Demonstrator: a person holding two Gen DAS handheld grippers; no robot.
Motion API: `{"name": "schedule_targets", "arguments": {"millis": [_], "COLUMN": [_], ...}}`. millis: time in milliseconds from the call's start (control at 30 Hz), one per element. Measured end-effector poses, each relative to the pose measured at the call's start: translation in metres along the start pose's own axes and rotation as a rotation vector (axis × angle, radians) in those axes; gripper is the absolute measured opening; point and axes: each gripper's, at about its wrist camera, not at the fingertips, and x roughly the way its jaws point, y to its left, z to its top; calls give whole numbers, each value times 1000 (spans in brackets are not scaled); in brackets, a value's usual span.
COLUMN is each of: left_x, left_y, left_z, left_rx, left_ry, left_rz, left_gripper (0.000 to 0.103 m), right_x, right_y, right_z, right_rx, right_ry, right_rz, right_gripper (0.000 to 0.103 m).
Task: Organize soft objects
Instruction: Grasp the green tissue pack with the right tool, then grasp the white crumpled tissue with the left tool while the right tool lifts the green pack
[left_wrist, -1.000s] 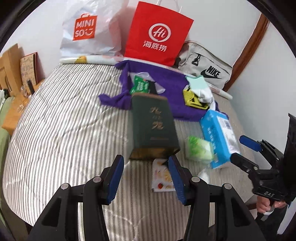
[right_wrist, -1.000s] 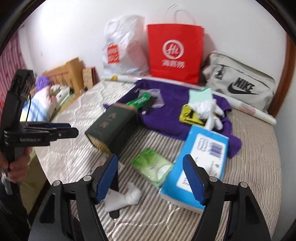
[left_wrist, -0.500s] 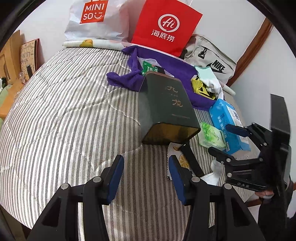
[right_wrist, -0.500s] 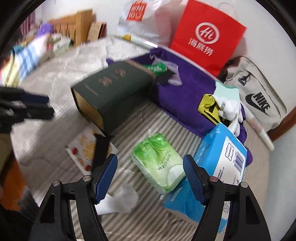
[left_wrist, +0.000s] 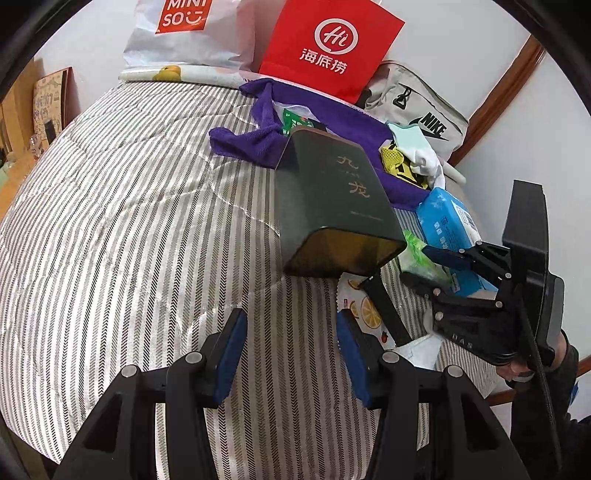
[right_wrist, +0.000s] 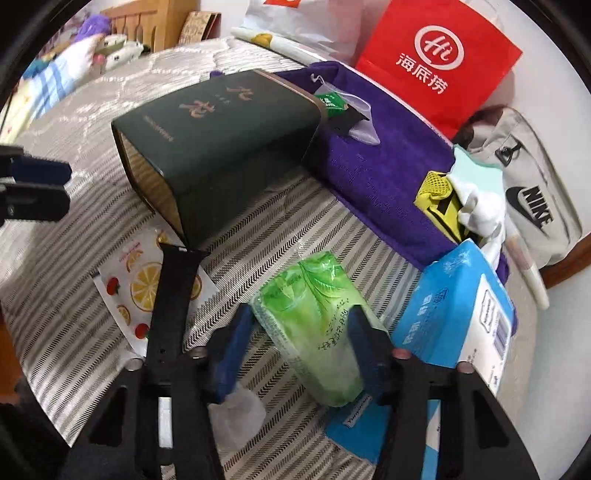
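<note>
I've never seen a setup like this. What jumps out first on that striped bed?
Nearest, the right claw is closing its jaws around a soft green plastic tissue pack on the striped bedcover. Just behind it lies a dark green rectangular tin with gold characters, tipped on its side. At the back, a bright red paper shopping bag stands against the wall.

In the right wrist view, the tissue pack (right_wrist: 314, 325) lies at lower centre, the wet-wipes pack (right_wrist: 458, 314) just right of it, the box (right_wrist: 218, 147) at upper left, the strap (right_wrist: 170, 306) on the sachet (right_wrist: 136, 280) at left, the towel (right_wrist: 388, 155) behind.
</note>
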Motion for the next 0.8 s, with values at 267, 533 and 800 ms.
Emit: {"name": "schedule_targets", "arguments": {"millis": [267, 533, 800], "left_x": [1, 3, 14], "left_y": [-9, -32, -78], "left_z": [-4, -14, -24], "left_rx": [8, 40, 141], "left_ry": [16, 44, 72], "left_rz": [5, -19, -37], "left_gripper": [48, 48, 48], "right_x": [-32, -75, -108], "right_y": [-22, -37, -44], "right_z": [3, -16, -57], "right_rx": [152, 298, 383], "right_ry": [-116, -234, -307], "right_rz": [137, 217, 295], "right_gripper": [26, 26, 25]}}
